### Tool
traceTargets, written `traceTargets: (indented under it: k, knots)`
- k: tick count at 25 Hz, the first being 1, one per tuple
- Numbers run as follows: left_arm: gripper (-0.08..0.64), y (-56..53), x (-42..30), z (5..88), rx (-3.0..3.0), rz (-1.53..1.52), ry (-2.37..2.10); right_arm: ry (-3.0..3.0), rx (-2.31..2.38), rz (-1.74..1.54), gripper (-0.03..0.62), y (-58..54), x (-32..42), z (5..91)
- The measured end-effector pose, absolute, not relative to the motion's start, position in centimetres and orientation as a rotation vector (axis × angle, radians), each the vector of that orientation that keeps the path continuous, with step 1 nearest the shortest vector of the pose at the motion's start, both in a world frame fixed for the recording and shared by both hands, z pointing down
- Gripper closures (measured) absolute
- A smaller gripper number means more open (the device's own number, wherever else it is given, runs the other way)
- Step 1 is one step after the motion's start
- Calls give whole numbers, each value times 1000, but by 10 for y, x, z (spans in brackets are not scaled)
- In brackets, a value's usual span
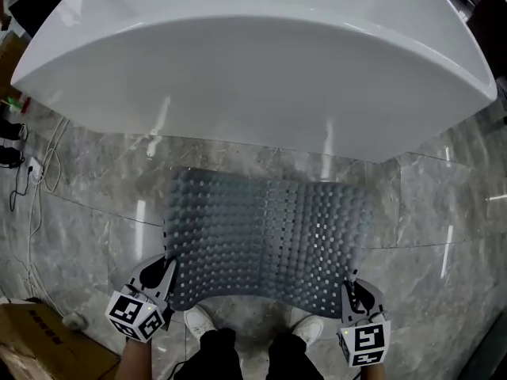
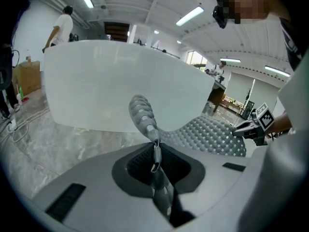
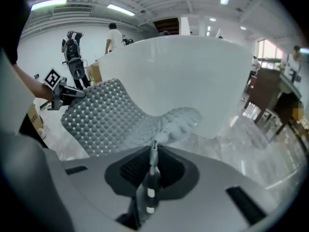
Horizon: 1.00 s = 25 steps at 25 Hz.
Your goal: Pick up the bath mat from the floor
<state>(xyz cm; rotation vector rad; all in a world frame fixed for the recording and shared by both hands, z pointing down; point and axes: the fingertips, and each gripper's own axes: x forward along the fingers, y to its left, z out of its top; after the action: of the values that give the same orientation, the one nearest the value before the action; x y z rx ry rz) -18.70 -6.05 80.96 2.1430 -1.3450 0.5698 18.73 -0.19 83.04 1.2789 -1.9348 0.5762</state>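
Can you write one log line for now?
left gripper: shut on bath mat | right gripper: shut on bath mat | bath mat: hangs between them

We look steeply down from the head onto the bathtub (image 1: 261, 62), floor (image 1: 79, 204) and bath mat (image 1: 265, 236). We ride close behind each gripper's jaws, facing the bathtub. The left gripper view catches the right gripper (image 2: 237, 129), and the right gripper view catches the left gripper (image 3: 79, 94).

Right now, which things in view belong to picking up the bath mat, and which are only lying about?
For the job: bath mat; left gripper and right gripper, each shut on a near corner.
Lying about: bathtub; cardboard box.
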Motion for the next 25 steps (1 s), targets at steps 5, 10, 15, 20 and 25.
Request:
traceTargets:
  k: [5, 10, 15, 20, 25]
  knots:
    - [518, -79, -180, 679, 2219, 527, -1362, -1932, 1363, 501, 534, -20, 202, 701]
    - [518, -90, -178, 514, 2293, 424, -1443, -1948, 1449, 396, 534, -36, 210, 539]
    - [518, -112, -179, 358, 2408, 303, -1513, -1985, 1580, 227, 534, -65, 217, 376]
    - [518, -109, -189, 237, 2472, 235, -1571, -2011, 1646, 132, 534, -67, 207, 255]
    - [518, -93, -196, 148, 2535, 155, -1645, -2041, 1741, 19, 532, -55, 201, 161]
